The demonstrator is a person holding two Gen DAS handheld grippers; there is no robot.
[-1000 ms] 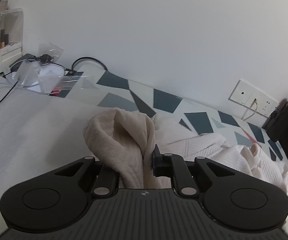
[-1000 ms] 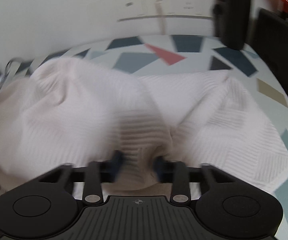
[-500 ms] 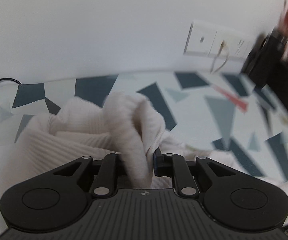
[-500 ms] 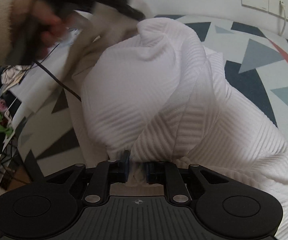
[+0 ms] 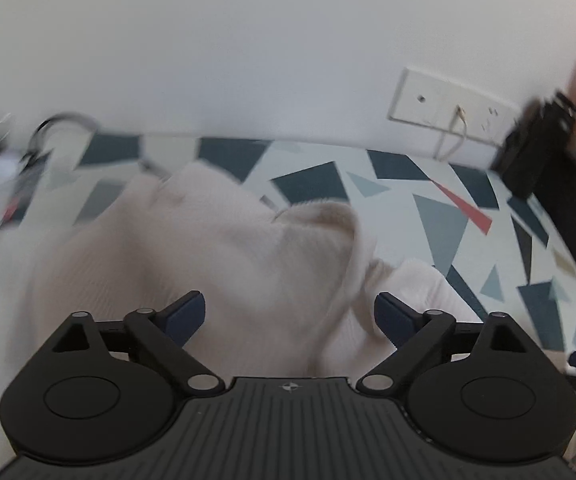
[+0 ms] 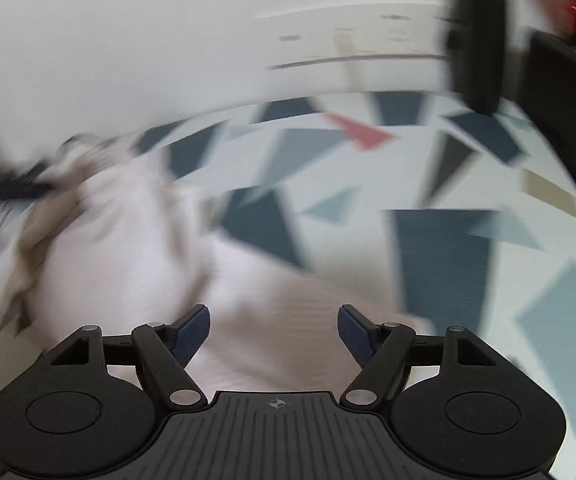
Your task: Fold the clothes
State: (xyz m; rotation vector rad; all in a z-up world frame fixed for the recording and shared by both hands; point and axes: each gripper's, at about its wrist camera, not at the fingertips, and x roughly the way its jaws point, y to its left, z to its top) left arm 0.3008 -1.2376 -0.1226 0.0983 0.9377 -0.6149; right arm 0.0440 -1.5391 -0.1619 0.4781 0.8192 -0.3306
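A home room: patterned table cover (image 5: pixel 440 216), wall socket (image 5: pixel 444 108) (cable plugged in), white wall.

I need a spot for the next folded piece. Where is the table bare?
Bare patterned tablecloth lies between the cream garment and the wall socket, stretching toward the black object. The far left corner is crowded with cable and blurred clutter.

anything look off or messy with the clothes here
The cream garment is not lying flat: it sits bunched in a rumpled heap on the triangle-patterned surface, one fold standing up. Both the left gripper and right gripper have just opened and hold nothing.
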